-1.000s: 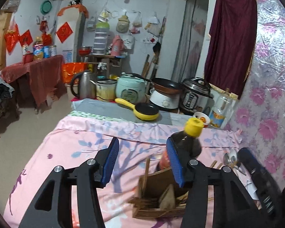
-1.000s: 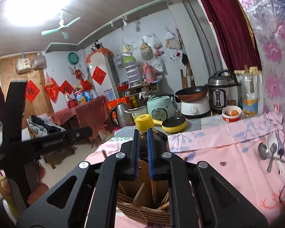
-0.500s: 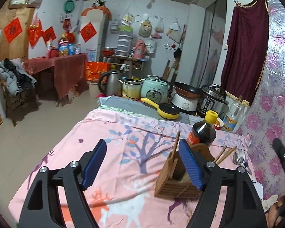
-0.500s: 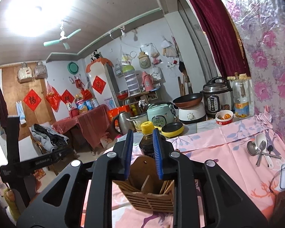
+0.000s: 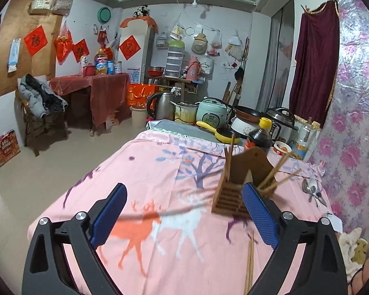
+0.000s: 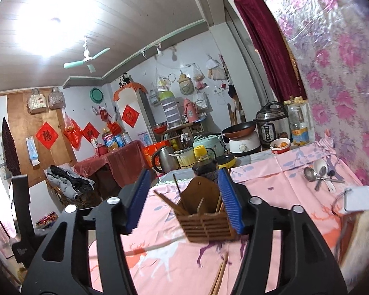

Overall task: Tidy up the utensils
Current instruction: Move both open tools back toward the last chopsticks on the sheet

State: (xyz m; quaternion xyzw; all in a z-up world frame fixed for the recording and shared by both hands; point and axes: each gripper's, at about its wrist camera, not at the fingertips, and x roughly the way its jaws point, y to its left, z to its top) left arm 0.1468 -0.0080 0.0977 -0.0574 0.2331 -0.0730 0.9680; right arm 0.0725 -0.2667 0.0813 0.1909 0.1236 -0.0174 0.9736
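A brown wooden utensil holder [image 5: 233, 194] [image 6: 204, 218] stands on the pink tablecloth with several chopsticks [image 5: 275, 172] leaning in it. A loose pair of chopsticks [image 5: 249, 268] [image 6: 220, 275] lies on the cloth in front of the holder. Metal and white spoons [image 5: 312, 191] [image 6: 319, 174] lie by the flowered wall. My left gripper [image 5: 184, 213] is opening wide, with nothing between its jaws, and the holder is ahead to its right. My right gripper [image 6: 184, 201] is also opening, empty, and the holder stands just beyond its fingertips.
A dark sauce bottle [image 5: 258, 137] [image 6: 204, 164] with a yellow cap stands right behind the holder. Pots, a kettle, rice cookers and a yellow pan [image 5: 223, 132] crowd the table's far end. A white square object [image 6: 358, 199] lies near the spoons. The table's left edge [image 5: 86, 179] drops to the floor.
Both grippers have drawn back from the holder, which now looks smaller and farther. The right jaws went from shut to open and the left jaws spread wider.
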